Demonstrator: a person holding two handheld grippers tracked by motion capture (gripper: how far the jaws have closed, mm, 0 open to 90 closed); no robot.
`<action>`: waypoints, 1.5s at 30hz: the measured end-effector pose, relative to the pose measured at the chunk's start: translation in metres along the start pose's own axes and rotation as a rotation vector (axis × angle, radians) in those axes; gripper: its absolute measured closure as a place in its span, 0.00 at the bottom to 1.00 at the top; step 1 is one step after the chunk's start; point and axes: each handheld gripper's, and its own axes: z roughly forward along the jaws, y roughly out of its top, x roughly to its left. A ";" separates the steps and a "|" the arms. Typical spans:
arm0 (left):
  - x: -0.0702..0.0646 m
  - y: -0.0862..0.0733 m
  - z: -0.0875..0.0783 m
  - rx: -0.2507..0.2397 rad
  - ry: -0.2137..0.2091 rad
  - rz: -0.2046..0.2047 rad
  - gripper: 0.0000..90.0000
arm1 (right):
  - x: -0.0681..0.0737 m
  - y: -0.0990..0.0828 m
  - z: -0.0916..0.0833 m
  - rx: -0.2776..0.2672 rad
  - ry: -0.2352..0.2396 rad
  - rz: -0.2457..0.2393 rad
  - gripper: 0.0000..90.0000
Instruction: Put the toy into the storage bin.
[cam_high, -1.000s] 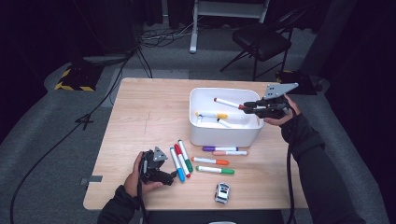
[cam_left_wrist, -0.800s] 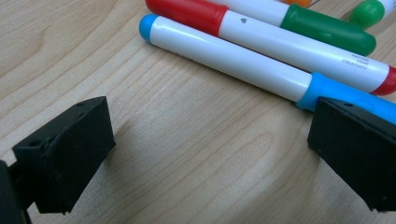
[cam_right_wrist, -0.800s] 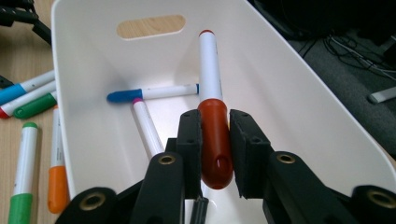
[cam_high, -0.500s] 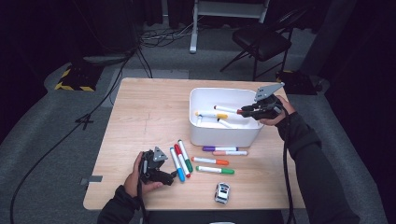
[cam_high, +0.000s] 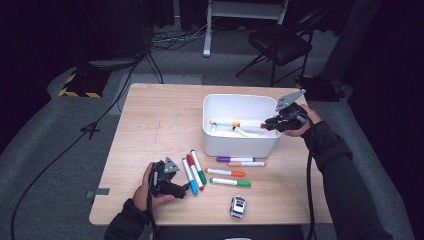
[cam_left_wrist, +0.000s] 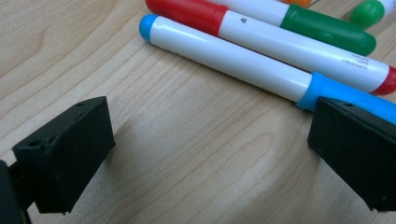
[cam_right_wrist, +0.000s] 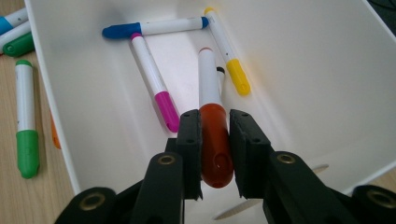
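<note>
Right hand-held gripper (cam_right_wrist: 215, 140) pinching a red-capped marker (cam_right_wrist: 211, 116) by the cap, hanging over the near-right edge of the white bin (cam_high: 220, 105), marker body angled down inside. Three more markers already lying on the bin floor: blue-capped (cam_right_wrist: 154, 27), pink-capped (cam_right_wrist: 152, 77) and yellow-capped (cam_right_wrist: 227, 51), the yellow one just beside the tip of the held marker, so pretty crowded down there.

Left hand-held gripper (cam_high: 167, 181) resting low on the wooden surface (cam_high: 150, 120) near the front-left, jaws spread wide with nothing but bare wood between them. Blue marker (cam_left_wrist: 261, 70) right at one jaw's tip, with a red one (cam_left_wrist: 261, 35) and a green-capped one (cam_left_wrist: 327, 30) packed side by side behind it.

Also loose on the surface in front of the bin: a purple marker (cam_high: 235, 159), a pink one (cam_high: 246, 164), an orange-capped one (cam_high: 225, 172) and a green-capped one (cam_high: 230, 182). Small toy car (cam_high: 237, 206) parked near the front edge, well apart from both grippers.
</note>
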 end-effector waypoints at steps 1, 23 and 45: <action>0.000 0.000 0.000 0.002 -0.001 0.001 0.01 | 0.000 -0.001 0.000 0.005 -0.001 0.003 0.84; 0.000 0.000 0.000 -0.001 0.000 0.000 0.01 | 0.009 -0.008 -0.026 -0.163 -0.052 0.044 0.66; 0.000 0.000 0.000 -0.001 0.000 0.000 0.01 | 0.082 -0.060 -0.058 -0.423 -0.081 0.007 0.42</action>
